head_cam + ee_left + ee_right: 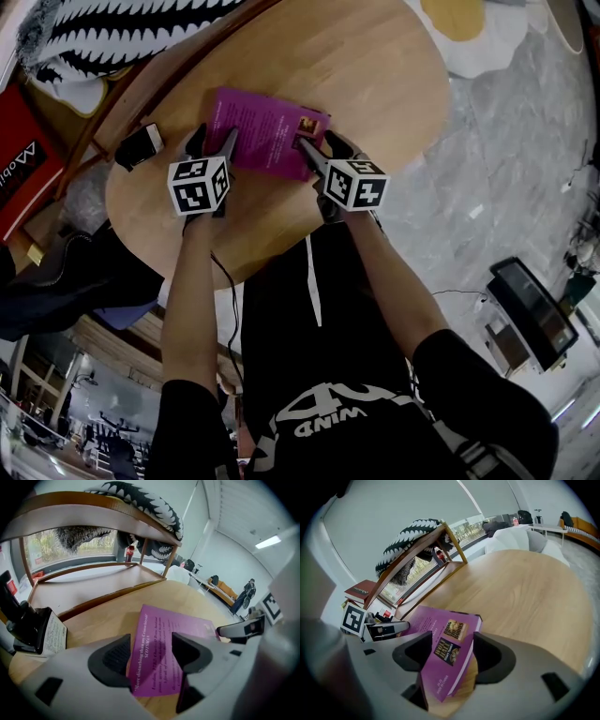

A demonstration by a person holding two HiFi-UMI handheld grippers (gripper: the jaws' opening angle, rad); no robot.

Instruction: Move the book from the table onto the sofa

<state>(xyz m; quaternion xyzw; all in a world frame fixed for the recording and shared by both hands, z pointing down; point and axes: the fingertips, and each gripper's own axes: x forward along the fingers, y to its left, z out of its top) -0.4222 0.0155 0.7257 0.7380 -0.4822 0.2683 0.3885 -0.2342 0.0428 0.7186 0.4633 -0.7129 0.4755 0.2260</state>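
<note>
Round pale-wood tabletop (375, 75), with the purple book (262, 127) lying flat near the edge closest to the person. Both tongs are at its near side. The left tongs (151, 653) are spread wide over its near left corner, not pinching it. The right tongs (446, 651) are also spread, straddling the near right corner. A small black box with a printed label (139, 145) sits at the tabletop's left edge, and I can't tell what is in it.
</note>
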